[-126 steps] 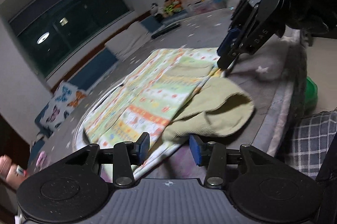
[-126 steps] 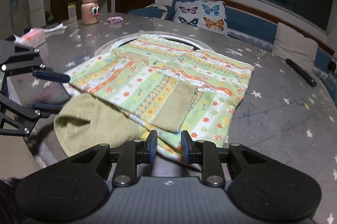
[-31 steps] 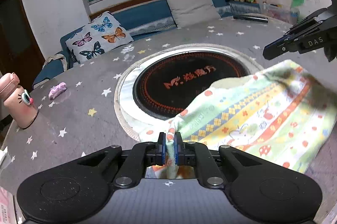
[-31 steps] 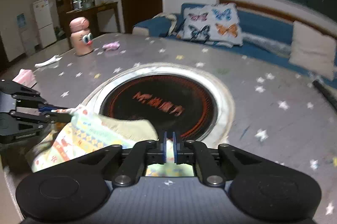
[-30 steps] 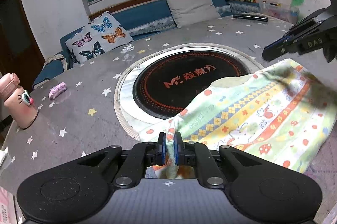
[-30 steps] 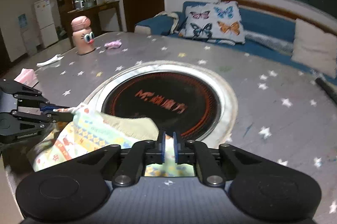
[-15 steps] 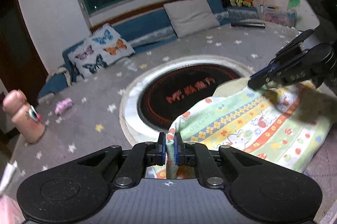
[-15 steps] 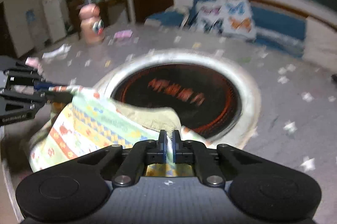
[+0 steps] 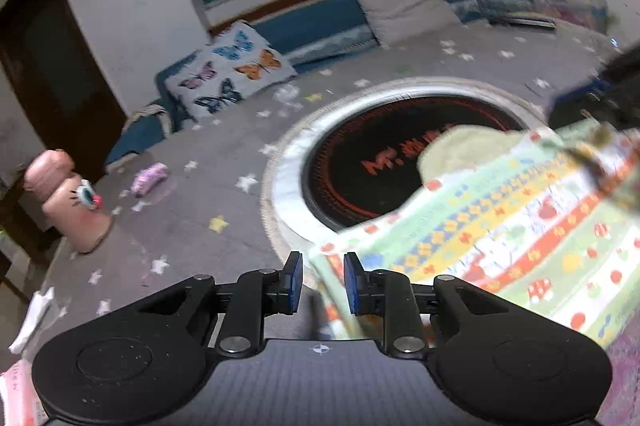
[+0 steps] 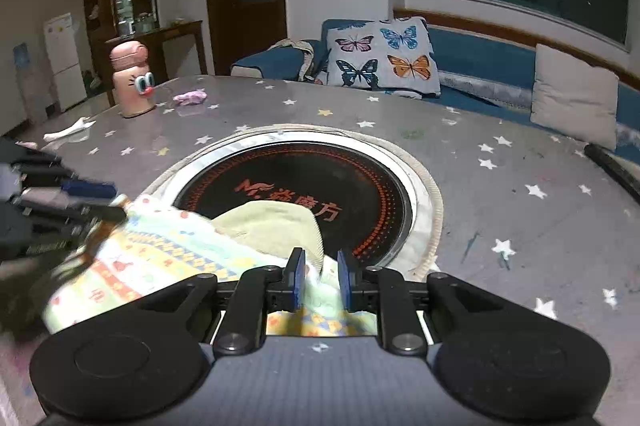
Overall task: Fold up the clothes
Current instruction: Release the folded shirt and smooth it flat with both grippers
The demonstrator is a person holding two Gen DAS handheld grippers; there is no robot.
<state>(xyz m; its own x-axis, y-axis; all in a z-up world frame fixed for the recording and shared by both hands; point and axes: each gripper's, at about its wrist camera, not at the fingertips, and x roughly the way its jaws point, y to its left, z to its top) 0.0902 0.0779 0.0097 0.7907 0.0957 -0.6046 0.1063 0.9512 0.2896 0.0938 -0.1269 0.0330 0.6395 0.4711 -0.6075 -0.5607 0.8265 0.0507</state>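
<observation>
Between the left gripper's (image 9: 319, 283) opening jaws at lower centre hangs a corner of the garment (image 9: 520, 234), pads off it. Likewise the right gripper's (image 10: 321, 280) jaws are parting around another edge. Striped pastel print, plain olive lining, it spreads blurred over the worktop (image 10: 500, 210) and dark hotplate (image 10: 320, 186).
</observation>
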